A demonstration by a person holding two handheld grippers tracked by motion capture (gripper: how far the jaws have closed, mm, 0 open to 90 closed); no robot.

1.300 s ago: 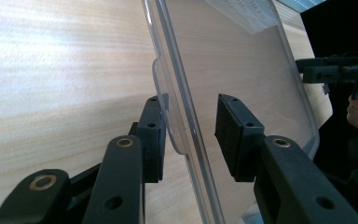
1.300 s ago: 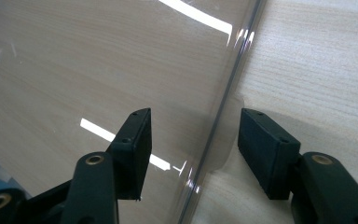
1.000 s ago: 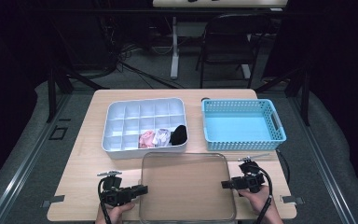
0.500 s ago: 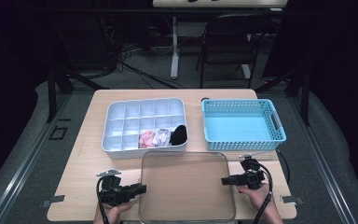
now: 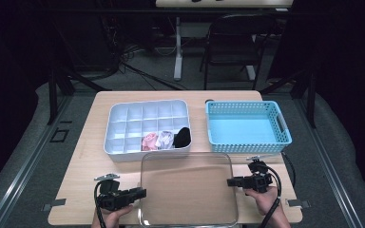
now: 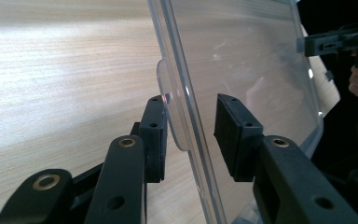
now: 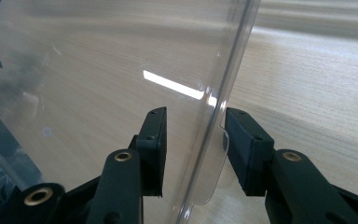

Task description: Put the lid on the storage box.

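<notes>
**Clear lid getting grabbed from both sides, not on the organizer yet**

So the wooden table [image 5: 90,156] has three big things on it. At the near edge, between the two hands, sits the clear lid [image 5: 187,187], lying flat as far as I can tell. Behind it, touching or just about touching its far edge, is the white divided organizer [image 5: 123,126], open on top. A few rolled fabric items, socks maybe, sit in its front row: pinkish [image 5: 149,141], light [image 5: 164,139] and black [image 5: 183,137]. To the right of that is the blue basket [image 5: 247,128], nothing in it that I can see.

Left gripper [image 6: 189,130] sits at the lid's left edge with the rim and its little tab between the jaws. One pad looks right against the tab, the other stands off a bit, so not clamped. Right gripper [image 7: 196,149] has just been closing, with the right rim and tab between its jaws, but there's a gap on both sides there too.

My read: the socks are already sorted, and the lid part has barely started. Left to do: clamp both sides, lift, and set it over the organizer.
</notes>
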